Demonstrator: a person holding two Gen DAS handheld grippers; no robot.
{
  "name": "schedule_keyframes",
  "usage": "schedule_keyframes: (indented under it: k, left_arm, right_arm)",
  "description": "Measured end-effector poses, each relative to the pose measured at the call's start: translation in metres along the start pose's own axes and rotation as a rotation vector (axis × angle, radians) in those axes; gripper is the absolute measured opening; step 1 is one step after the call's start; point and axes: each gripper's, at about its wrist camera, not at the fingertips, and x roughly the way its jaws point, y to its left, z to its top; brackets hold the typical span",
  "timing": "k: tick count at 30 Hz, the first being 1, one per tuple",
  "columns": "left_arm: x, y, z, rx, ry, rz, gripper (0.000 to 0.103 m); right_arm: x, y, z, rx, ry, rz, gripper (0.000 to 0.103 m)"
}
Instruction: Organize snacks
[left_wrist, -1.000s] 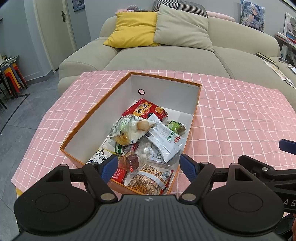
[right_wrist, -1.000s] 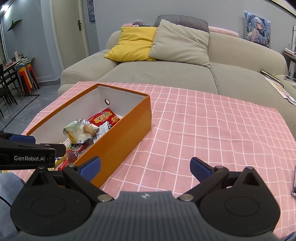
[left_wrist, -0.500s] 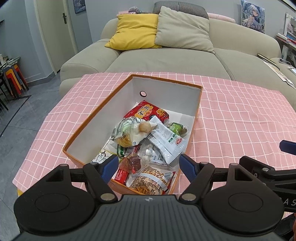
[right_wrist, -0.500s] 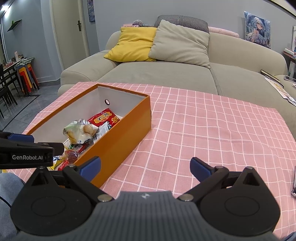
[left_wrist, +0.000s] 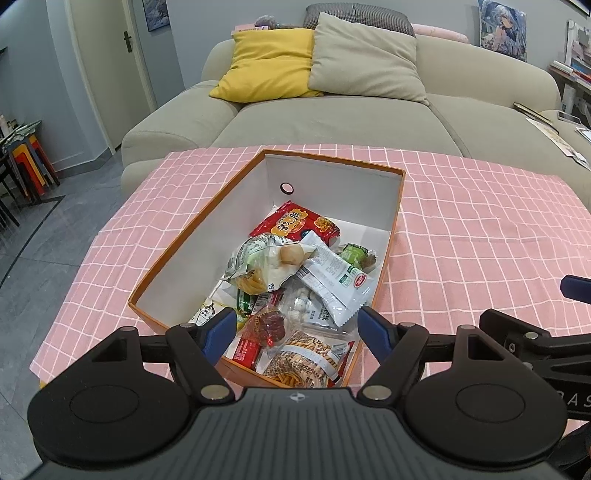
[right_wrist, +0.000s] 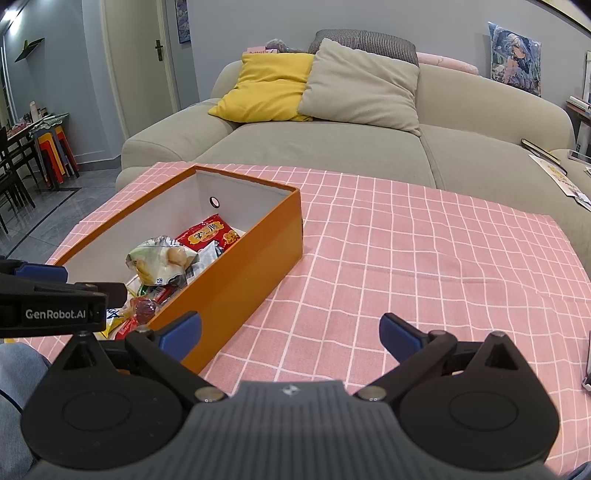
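1. Left gripper (left_wrist: 297, 326): jaws spread wide, grasping nothing, poised above the near end of the box (left_wrist: 391, 236); its blue fingertips (left_wrist: 221, 326) frame the nearest packets
2. Right gripper (right_wrist: 290, 330): likewise released and empty, held over bare cloth (right_wrist: 424, 258) to the right of the box, well apart from the snacks
3. Snacks: all lie loose inside the box, heaped toward its near half. Nearest is a brown stick-snack bag (left_wrist: 306, 360), then a dark red sweet (left_wrist: 271, 325), a clear bag of white pieces (left_wrist: 301, 310), a white sachet (left_wrist: 334, 275), a green-and-white bag (left_wrist: 258, 260), a small green packet (left_wrist: 352, 254) and, farthest, a red packet (left_wrist: 295, 223)
4. Step in hand, as a judgement: no packet lies on the cloth, so either the gathering is finished or sorting has not begun; the pictures do not settle which
5. Next move, if sorting: lower the left gripper onto one top packet, pinching a crimped edge, since the wrappers overlap and look slippery
6. Surface: a table under a pink checked cloth; the far half of the box shows white floor and a finger hole (left_wrist: 286, 187)
7. Room: a beige sofa (left_wrist: 332, 122) with a yellow cushion (left_wrist: 269, 64) and a grey one (left_wrist: 364, 59); door and stacked stools (right_wrist: 55, 155) at far left
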Motion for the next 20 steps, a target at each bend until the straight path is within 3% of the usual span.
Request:
schedule_keyframes:
  k: [20]
  left_arm:
    - [-0.0033,0.0023,0.0007,0.013,-0.028,0.01,0.087]
  right_arm:
    - [0.0002,0.0006,0.0004,-0.003,-0.001,0.0,0.099]
